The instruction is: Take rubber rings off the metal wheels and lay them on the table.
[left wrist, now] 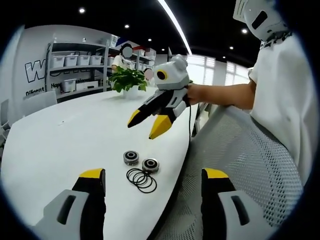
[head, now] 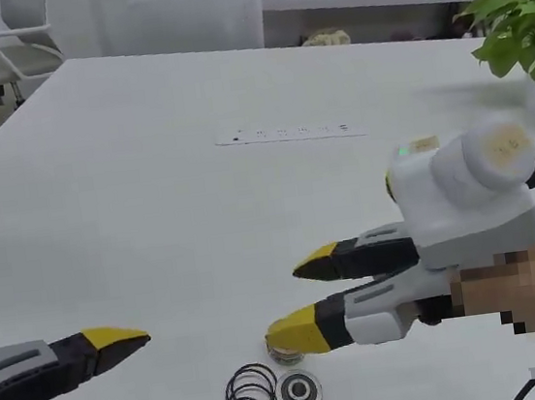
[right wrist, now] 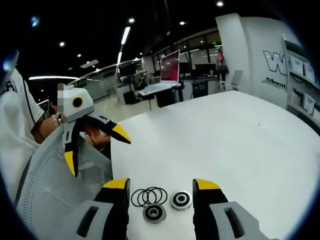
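Two small metal wheels lie near the table's front edge. One wheel [head: 298, 394] [left wrist: 150, 165] [right wrist: 154, 213] has a dark rim. The other wheel [head: 287, 355] [left wrist: 131, 157] [right wrist: 181, 200] is partly hidden in the head view by my right gripper's lower finger. Beside them, several loose black rubber rings [head: 248, 399] [left wrist: 141, 179] [right wrist: 148, 196] overlap flat on the table. My right gripper [head: 290, 303] [left wrist: 142, 129] [right wrist: 161, 184] hovers open and empty just above the wheels. My left gripper [left wrist: 154, 175] [right wrist: 99, 155] is open and empty, off to the left, with one finger [head: 110, 348] in the head view.
The white table [head: 150, 195] stretches away with a flush socket strip [head: 289, 134] at its middle. A green plant [head: 519, 23] stands at the far right, chairs behind the far edge. A mesh chair [left wrist: 225, 145] sits close to the near edge.
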Available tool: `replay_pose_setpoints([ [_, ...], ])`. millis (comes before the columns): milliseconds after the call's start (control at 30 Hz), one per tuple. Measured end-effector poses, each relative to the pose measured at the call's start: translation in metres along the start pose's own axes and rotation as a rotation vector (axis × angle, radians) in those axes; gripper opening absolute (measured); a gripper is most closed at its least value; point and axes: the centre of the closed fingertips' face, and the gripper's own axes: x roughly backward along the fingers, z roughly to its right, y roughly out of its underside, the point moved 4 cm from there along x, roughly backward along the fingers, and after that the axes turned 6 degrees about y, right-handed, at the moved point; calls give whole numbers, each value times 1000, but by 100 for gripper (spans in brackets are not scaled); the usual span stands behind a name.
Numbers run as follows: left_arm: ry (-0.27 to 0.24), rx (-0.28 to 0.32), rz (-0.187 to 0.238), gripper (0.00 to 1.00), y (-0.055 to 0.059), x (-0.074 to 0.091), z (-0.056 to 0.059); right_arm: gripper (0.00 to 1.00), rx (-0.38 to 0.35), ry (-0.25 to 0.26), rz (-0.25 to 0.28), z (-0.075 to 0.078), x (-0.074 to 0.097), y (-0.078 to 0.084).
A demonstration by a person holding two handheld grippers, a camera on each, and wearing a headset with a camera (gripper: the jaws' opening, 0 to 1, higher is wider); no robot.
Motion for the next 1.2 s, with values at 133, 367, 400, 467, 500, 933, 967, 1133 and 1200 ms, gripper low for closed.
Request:
replay_pose_setpoints([
  [133,-6,19,11,78,0,1,-1,58,-1,26,19,4,10,4],
  [367,-16,19,11,77,0,1,-2,74,-21,45,37,8,27,15],
  [400,-18,18,11,77,0,1,-3,75,-21,50,32,9,29,18],
  [467,-21,19,14,77,0,1,-3,76,-24,63,10,11,33,26],
  [500,-23,21,14,77,0,2,-3,77,-27,67,4,11,34,28],
  [933,-24,22,-12,78,4,0,-4,78,-64,76,-75,7,44,62],
  [967,-23,21,-14,78,4,0,-4,78,-64,75,-86,7,44,65],
  [1133,-25,16,-27,78,5,0,-3,77,-71,88,-115,8,46,73],
  [1200,-24,18,-28,78,6,0,-3,77,-79,94,-120,9,47,75],
])
